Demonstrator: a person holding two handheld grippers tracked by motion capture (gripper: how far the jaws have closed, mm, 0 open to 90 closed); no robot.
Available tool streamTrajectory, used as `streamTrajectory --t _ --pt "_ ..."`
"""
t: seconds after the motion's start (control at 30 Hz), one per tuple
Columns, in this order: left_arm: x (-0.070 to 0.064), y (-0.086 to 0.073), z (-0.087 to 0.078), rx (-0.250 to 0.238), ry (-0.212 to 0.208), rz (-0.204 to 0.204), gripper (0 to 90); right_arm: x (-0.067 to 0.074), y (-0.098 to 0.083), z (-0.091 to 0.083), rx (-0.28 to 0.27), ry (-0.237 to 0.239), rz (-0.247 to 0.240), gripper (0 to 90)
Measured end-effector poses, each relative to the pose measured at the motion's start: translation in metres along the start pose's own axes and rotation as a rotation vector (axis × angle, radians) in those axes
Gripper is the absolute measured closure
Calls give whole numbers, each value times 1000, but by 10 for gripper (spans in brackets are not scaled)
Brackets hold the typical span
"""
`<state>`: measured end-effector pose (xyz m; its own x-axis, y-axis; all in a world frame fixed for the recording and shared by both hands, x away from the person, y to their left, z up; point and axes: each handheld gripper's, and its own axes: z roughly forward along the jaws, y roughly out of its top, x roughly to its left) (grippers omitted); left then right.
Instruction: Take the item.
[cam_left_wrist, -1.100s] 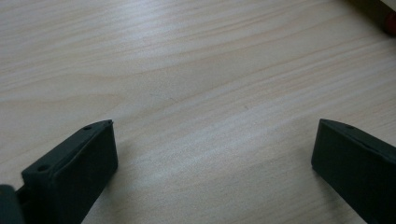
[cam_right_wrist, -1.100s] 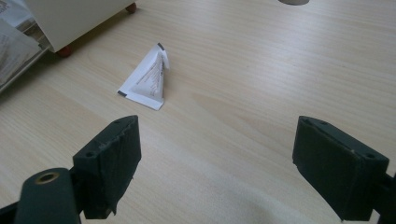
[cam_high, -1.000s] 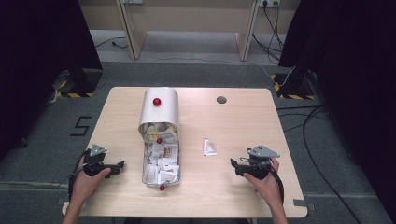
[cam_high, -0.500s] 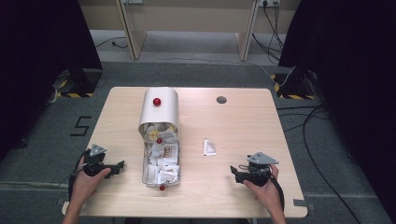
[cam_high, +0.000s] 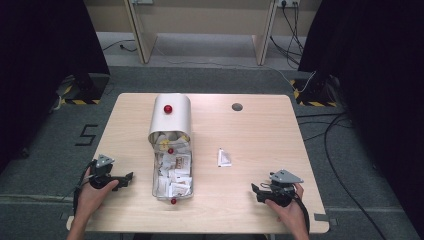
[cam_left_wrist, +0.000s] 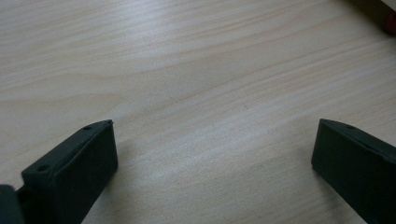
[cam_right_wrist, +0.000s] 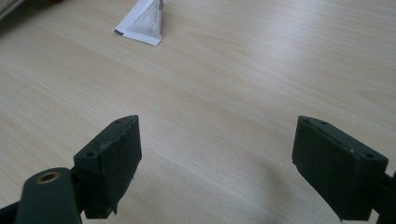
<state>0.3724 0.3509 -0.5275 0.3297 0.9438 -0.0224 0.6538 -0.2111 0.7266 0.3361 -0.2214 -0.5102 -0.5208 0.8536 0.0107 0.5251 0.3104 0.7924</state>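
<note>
Slightly nearer the person's edge of the worktop (cam_high: 280, 135) than a second ago, the right tool (cam_high: 256, 190) has drawn back and down toward the near right corner; the left tool (cam_high: 128, 176) sits where it was, near the left edge. Both are held in a hand, the left hand (cam_high: 92, 192) and the right hand (cam_high: 287, 210) coming in from below.

From above, a long clear tray (cam_high: 172, 172) of white packets lies left of centre, its far end under a domed metal lid (cam_high: 171, 117) with a red knob (cam_high: 168, 108). One loose packet (cam_high: 224, 158) lies apart to the tray's right, between tray and right tool.

The right gripper view brings that packet (cam_right_wrist: 142, 23) close, well ahead of jaws spread wide with bare wood between them. The left gripper view gives jaws equally wide apart over bare wood, and a red speck (cam_left_wrist: 390, 22) at its top right corner, too cropped to identify.
</note>
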Motion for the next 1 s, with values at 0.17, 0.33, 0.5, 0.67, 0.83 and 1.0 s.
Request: streamTrajectory --t 0.17,0.33,0.5,0.67,0.83,1.0 --pt "0 0 0 0 0 0 0 1 -4 -3 16 -6 -12 171" --pt "0 0 0 0 0 0 0 1 -8 -2 44 -26 -24 178" --pt "0 0 0 0 0 0 0 -1 -10 -4 65 -41 -22 179" --pt "0 0 0 0 0 0 0 -4 -13 -6 96 -46 -16 164" --pt "0 0 0 0 0 0 0 -5 -15 -7 125 -6 -20 30" --pt "0 0 0 1 1 1 0 -6 -16 -6 142 9 -37 5"
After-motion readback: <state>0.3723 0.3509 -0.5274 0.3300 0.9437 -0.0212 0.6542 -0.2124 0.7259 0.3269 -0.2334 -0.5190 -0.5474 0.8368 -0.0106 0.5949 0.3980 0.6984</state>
